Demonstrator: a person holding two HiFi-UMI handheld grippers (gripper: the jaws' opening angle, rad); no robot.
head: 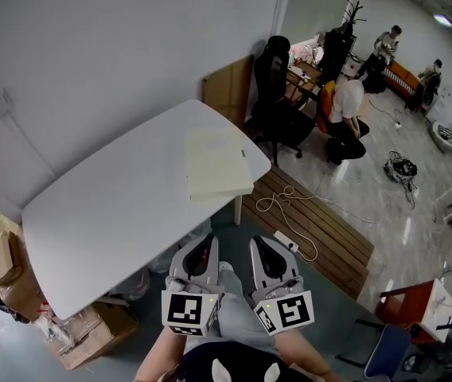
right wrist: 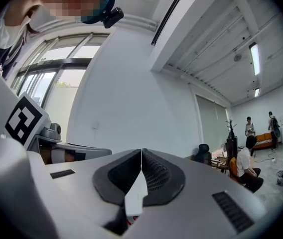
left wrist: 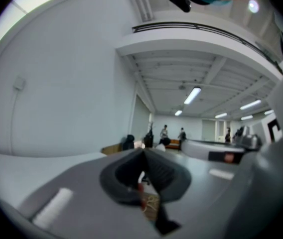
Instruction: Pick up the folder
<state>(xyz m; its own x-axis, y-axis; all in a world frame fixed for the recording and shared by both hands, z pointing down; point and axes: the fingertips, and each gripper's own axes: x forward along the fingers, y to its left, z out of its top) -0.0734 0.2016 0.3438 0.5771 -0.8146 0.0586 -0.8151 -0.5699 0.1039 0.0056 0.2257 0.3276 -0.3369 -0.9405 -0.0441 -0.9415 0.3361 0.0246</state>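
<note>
A pale yellow folder [head: 218, 162] lies flat on the right end of the white table [head: 107, 205], one corner jutting over the table's near edge. My left gripper [head: 204, 243] and right gripper [head: 259, 245] are held side by side, level, below the table's near edge and short of the folder. Both are shut with nothing between the pads. In the left gripper view the left gripper [left wrist: 142, 156] has its dark pads pressed together, and so does the right gripper [right wrist: 141, 154] in the right gripper view. Neither gripper view shows the folder.
Cardboard boxes [head: 87, 337] sit on the floor under the table's left end. Beyond the table's far right end are a black office chair [head: 278, 94] and a crouching person [head: 347, 114]. White cables and a power strip [head: 287, 241] lie on the wooden floor panel. A red chair [head: 407, 302] is at lower right.
</note>
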